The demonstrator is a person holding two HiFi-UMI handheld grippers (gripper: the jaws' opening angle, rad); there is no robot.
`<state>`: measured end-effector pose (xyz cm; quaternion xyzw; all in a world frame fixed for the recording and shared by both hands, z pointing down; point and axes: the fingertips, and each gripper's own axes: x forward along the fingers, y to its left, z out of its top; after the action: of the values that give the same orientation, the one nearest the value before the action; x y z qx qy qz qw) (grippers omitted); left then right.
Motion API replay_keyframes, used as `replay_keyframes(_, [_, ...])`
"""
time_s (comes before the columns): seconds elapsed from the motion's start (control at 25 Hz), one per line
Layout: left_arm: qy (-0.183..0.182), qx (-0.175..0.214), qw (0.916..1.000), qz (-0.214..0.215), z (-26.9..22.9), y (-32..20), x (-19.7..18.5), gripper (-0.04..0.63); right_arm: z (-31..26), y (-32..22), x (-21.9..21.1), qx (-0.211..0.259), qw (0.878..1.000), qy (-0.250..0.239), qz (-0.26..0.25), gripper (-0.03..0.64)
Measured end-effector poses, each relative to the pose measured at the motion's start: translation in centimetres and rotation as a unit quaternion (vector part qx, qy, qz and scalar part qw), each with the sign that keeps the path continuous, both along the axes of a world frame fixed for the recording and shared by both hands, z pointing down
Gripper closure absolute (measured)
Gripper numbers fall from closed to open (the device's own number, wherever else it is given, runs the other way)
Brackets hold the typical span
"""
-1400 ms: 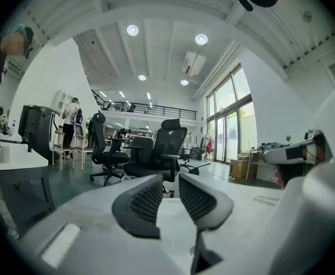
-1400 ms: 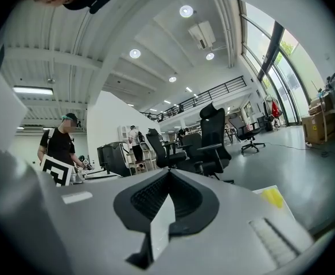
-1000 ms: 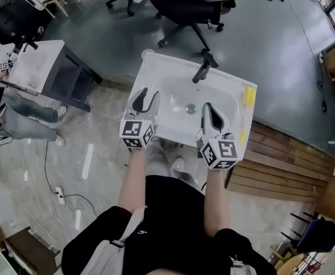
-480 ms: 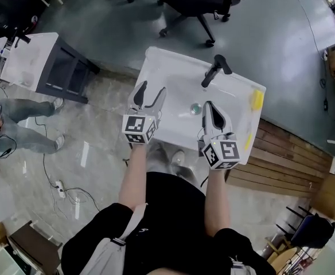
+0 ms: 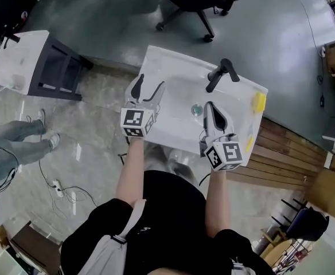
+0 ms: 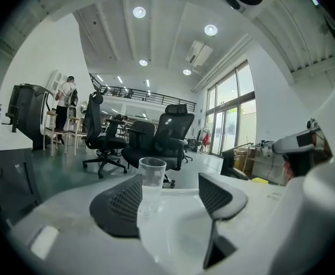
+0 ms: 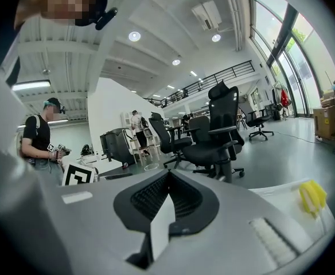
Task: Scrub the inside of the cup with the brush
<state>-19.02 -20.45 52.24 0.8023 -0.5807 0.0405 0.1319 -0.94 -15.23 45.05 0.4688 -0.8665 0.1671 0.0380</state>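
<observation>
On sink [image 5: 173, 62] rim, cup [image 6: 152, 176], office chairs [image 6: 170, 133] behind

Clear cup [image 6: 151, 179] stands upright on the sink's [image 5: 167, 67] far left corner; yellow brush [image 7: 312, 196] lies on its right ledge.

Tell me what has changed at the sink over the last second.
The left hand-held gripper has just been opening its jaws, with nothing pressed between them; the clear cup stands ahead, untouched. Both edged forward over the sink. The right hand-held gripper stays shut and empty; the yellow brush stays on the sink's right rim.
</observation>
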Motion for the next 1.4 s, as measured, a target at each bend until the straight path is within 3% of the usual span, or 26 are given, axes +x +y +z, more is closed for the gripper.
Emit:
replay_keyframes(0.52, [-0.034, 0.006, 0.9986, 0.039, 2.8, -4.5, -1.3, 0.284, 1.0, -2.1, -1.2, -0.012, 0.999, 0.007, 0.037, 0.624])
replay_keyframes(1.4, [-0.049, 0.036, 0.995, 0.079, 4.6, -10.4, -0.6, 0.279, 2.3, -2.4, -0.5, -0.03, 0.994, 0.04, 0.092, 0.624])
